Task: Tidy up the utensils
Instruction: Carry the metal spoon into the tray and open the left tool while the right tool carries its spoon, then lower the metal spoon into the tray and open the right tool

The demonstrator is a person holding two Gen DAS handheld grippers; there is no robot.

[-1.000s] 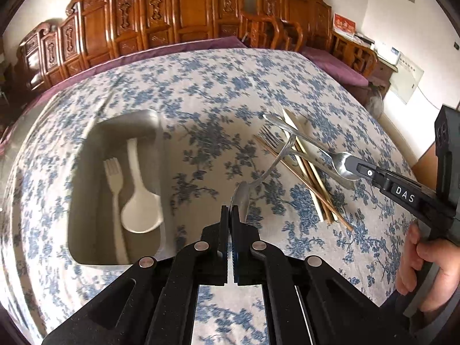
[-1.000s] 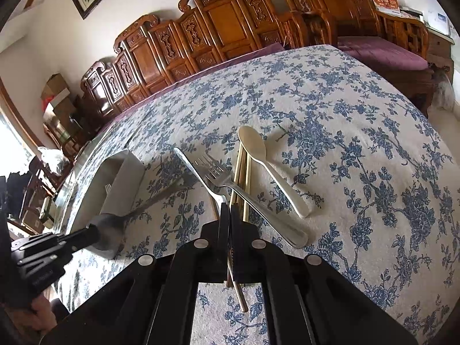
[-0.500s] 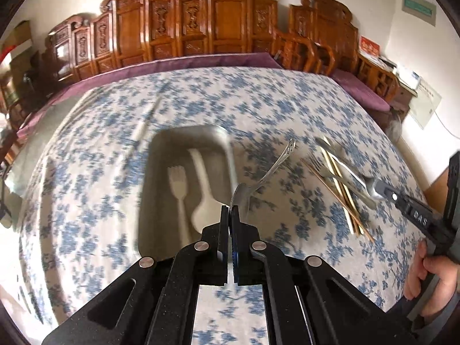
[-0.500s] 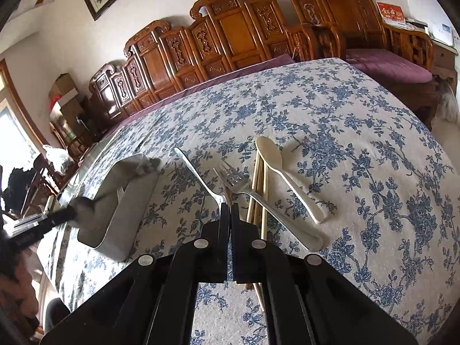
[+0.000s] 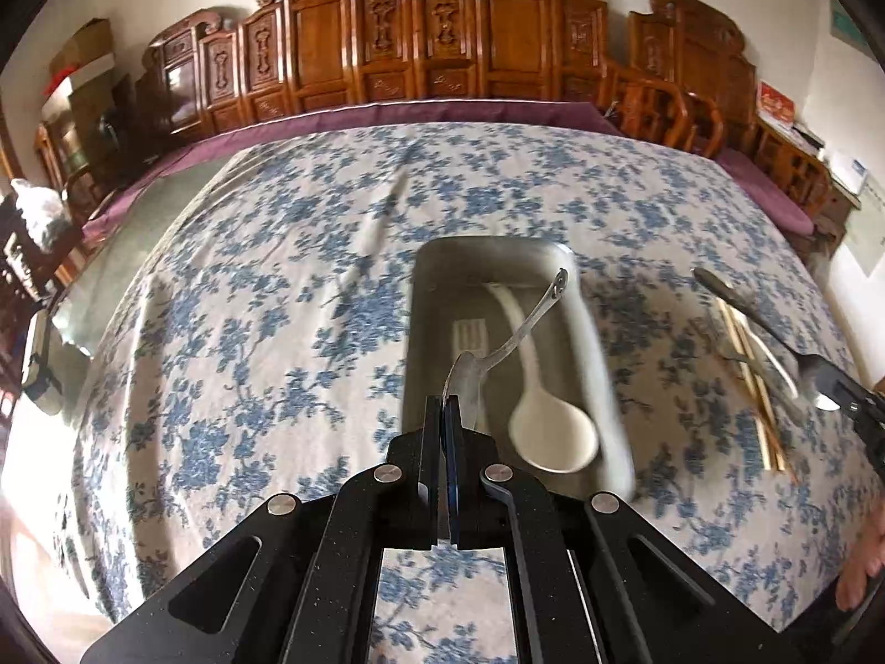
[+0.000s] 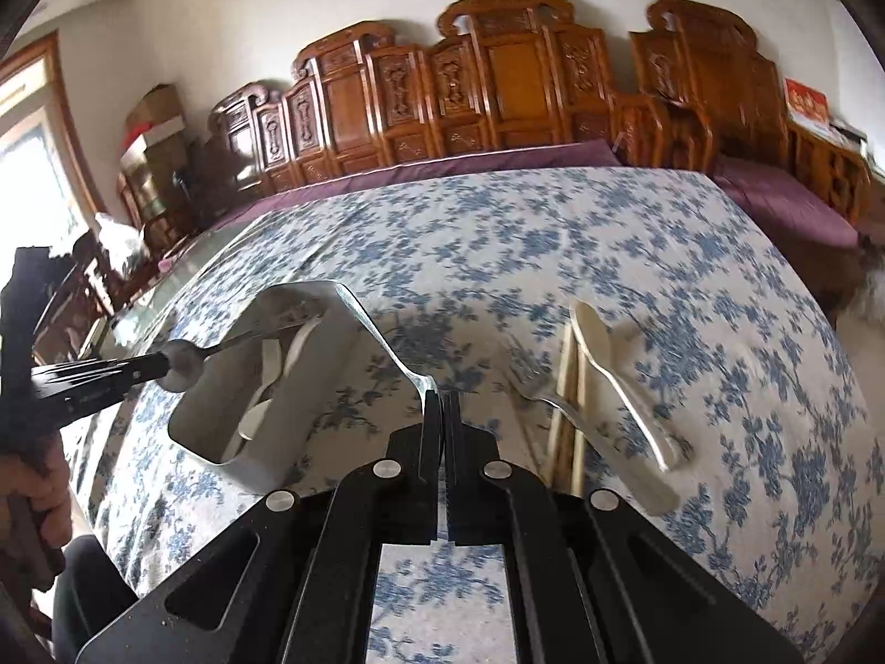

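Observation:
My left gripper (image 5: 444,404) is shut on the bowl of a metal spoon (image 5: 520,332), whose handle slants up and right above the metal tray (image 5: 487,243). In the tray lie a white plastic spoon (image 5: 553,431) and a white fork (image 5: 470,332). My right gripper (image 6: 445,401) is shut on the head of a long metal utensil (image 6: 381,332); its handle points up and left toward the tray (image 6: 287,431). The right wrist view shows the left gripper (image 6: 166,368) at the tray's left side. A metal fork (image 6: 547,398), chopsticks (image 6: 569,387) and a white spoon (image 6: 619,376) lie on the cloth.
The table wears a blue-flowered cloth (image 5: 276,332) with a purple border at the far edge. Carved wooden chairs (image 5: 442,27) line the far side. A hand (image 6: 38,498) grips the left tool's handle. Left of the tray is bare cloth.
The left gripper has carried the metal spoon leftward to above the tray. The right gripper has risen off the utensil pile with its metal utensil and swung toward the tray.

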